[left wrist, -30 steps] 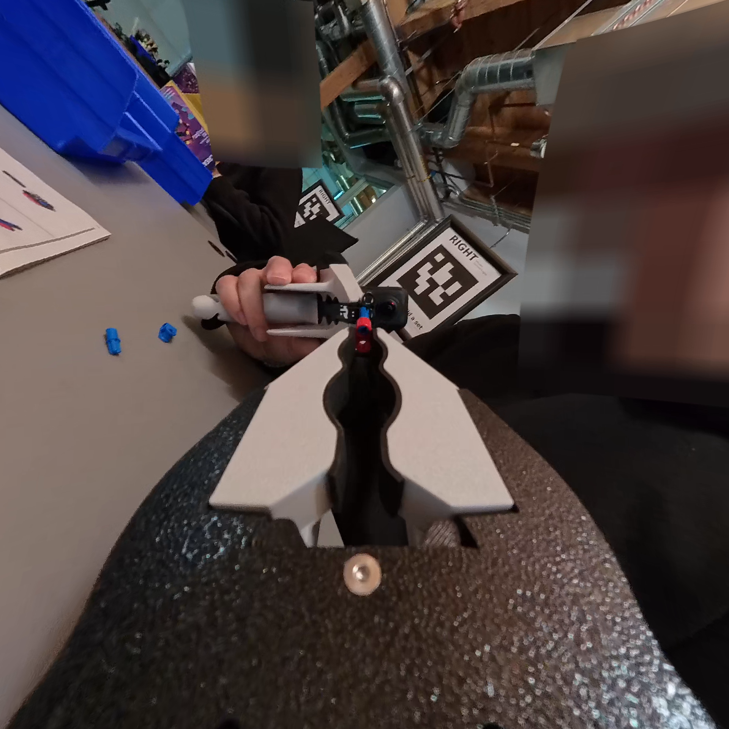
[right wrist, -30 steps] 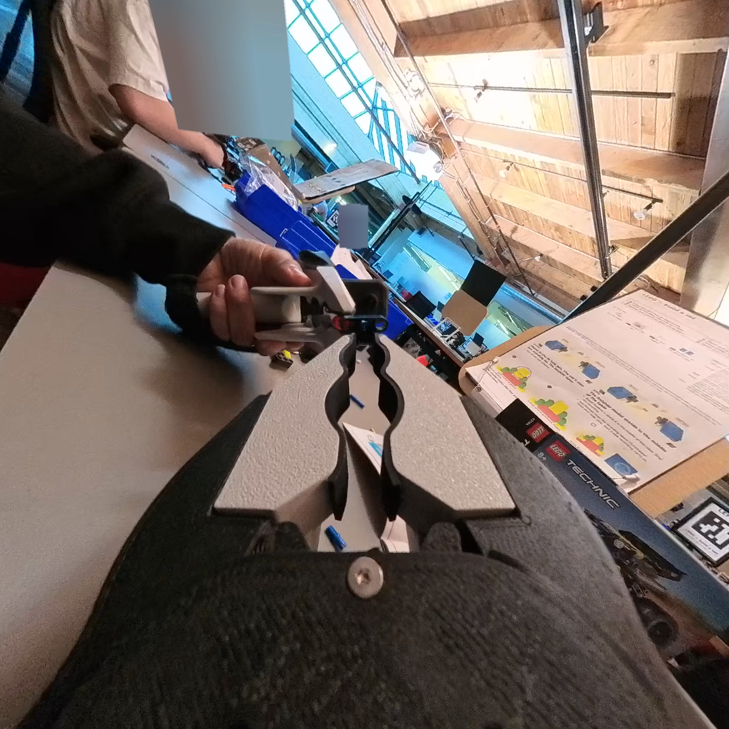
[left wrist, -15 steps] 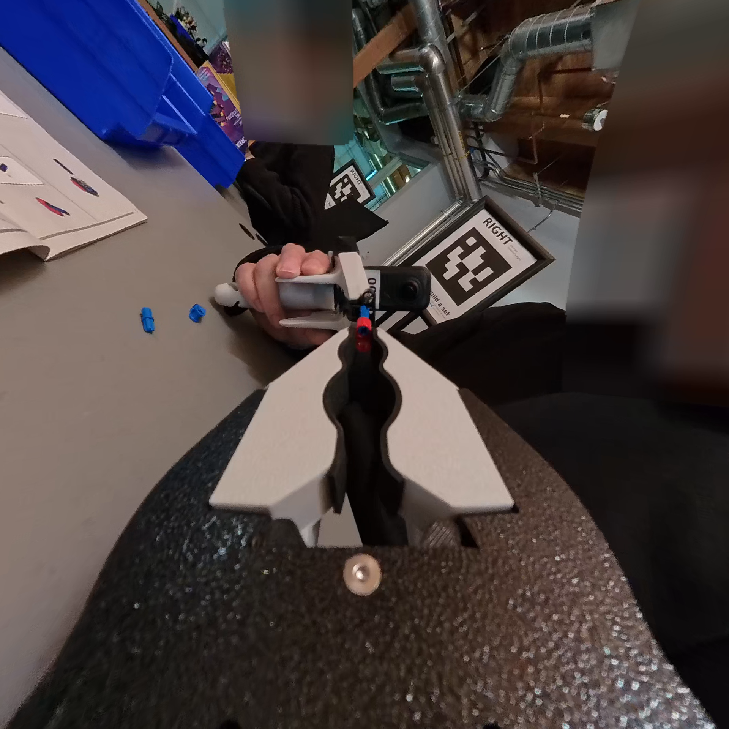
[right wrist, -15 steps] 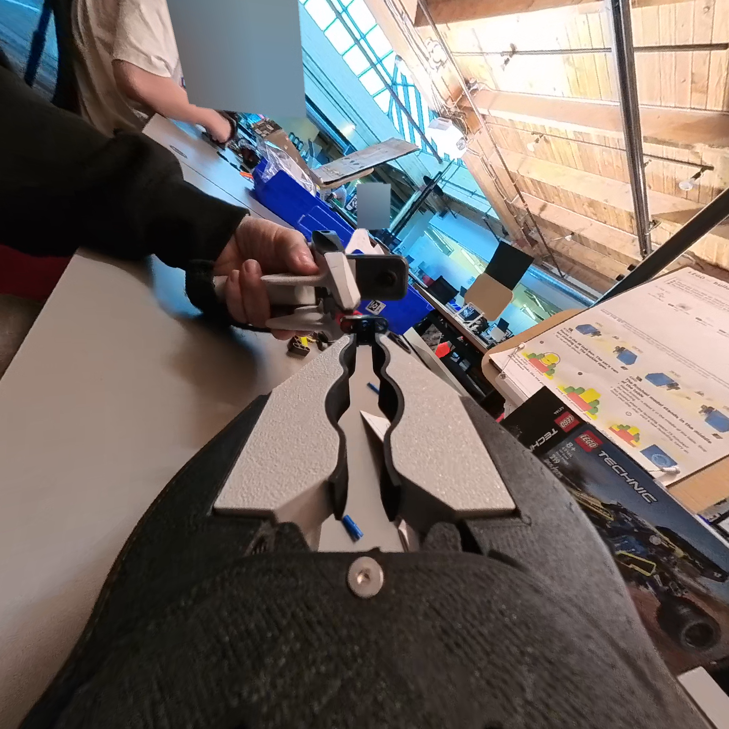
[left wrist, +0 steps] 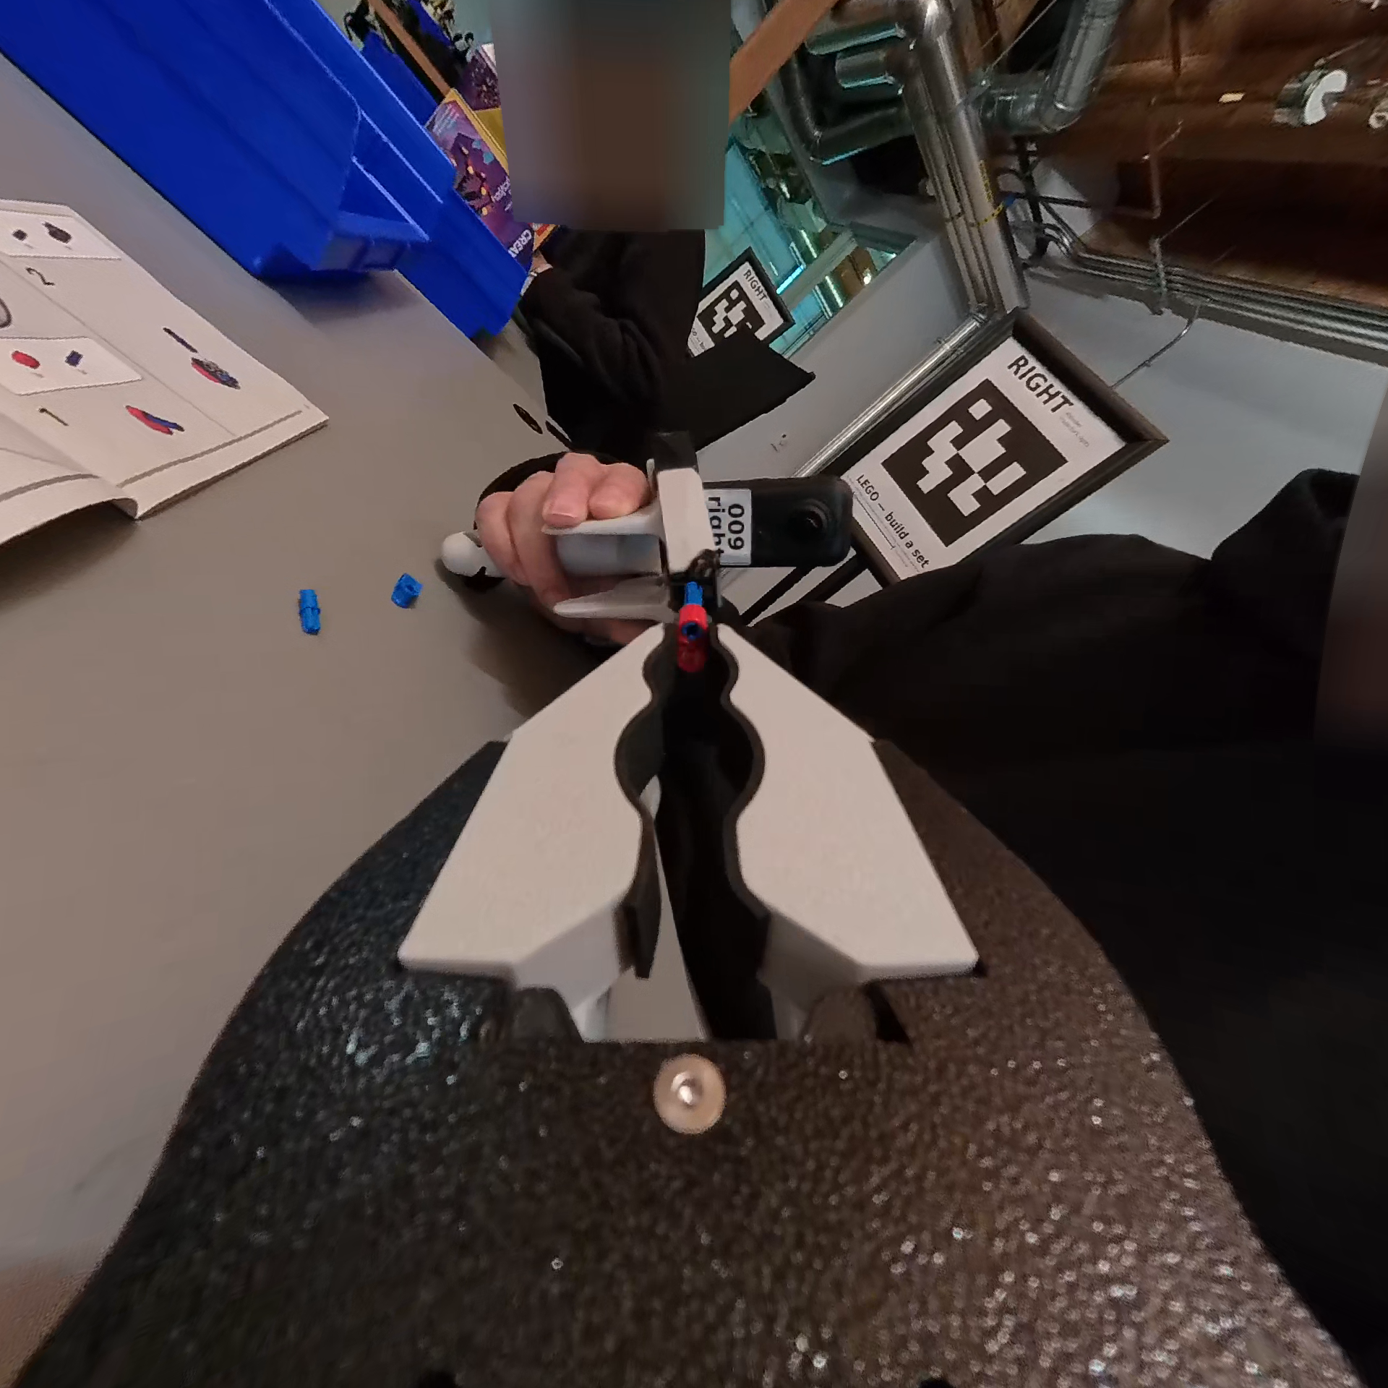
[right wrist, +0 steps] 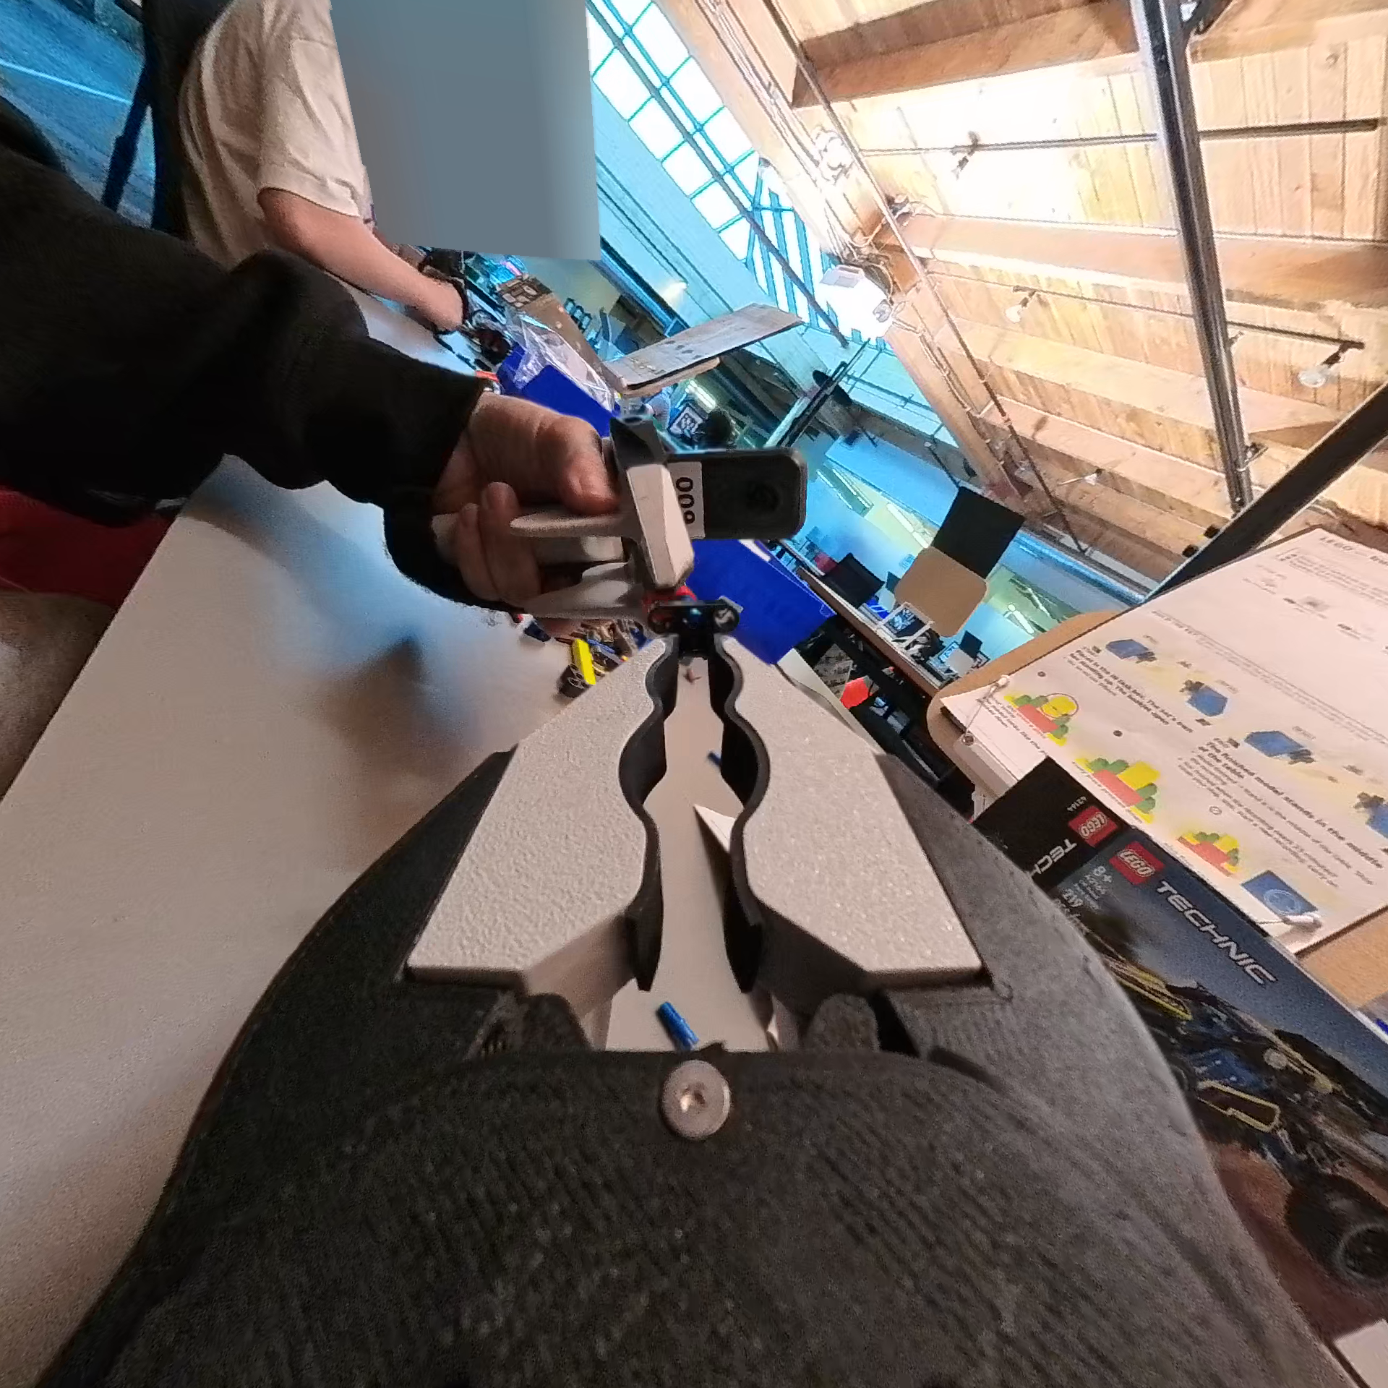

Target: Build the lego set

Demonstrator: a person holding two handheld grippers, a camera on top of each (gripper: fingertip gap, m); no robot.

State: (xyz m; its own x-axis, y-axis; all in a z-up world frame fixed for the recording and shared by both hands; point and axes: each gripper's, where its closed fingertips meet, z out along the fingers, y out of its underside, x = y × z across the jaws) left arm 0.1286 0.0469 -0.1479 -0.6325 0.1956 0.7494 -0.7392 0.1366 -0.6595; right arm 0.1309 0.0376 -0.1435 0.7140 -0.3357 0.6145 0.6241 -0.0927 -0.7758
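The left gripper [left wrist: 691, 652] has its jaws closed on a small red pin [left wrist: 690, 647] with a blue pin [left wrist: 692, 593] pushed into its far end. The right gripper [right wrist: 692, 644] has its jaws closed on a black connector piece [right wrist: 691, 617]. Both are raised above the worktop [left wrist: 188, 751], tip to tip, likely to align the pins with a connector hole. Two spare blue pins [left wrist: 309, 610] lie left of the left jaws, beside the instruction booklet [left wrist: 113, 390].
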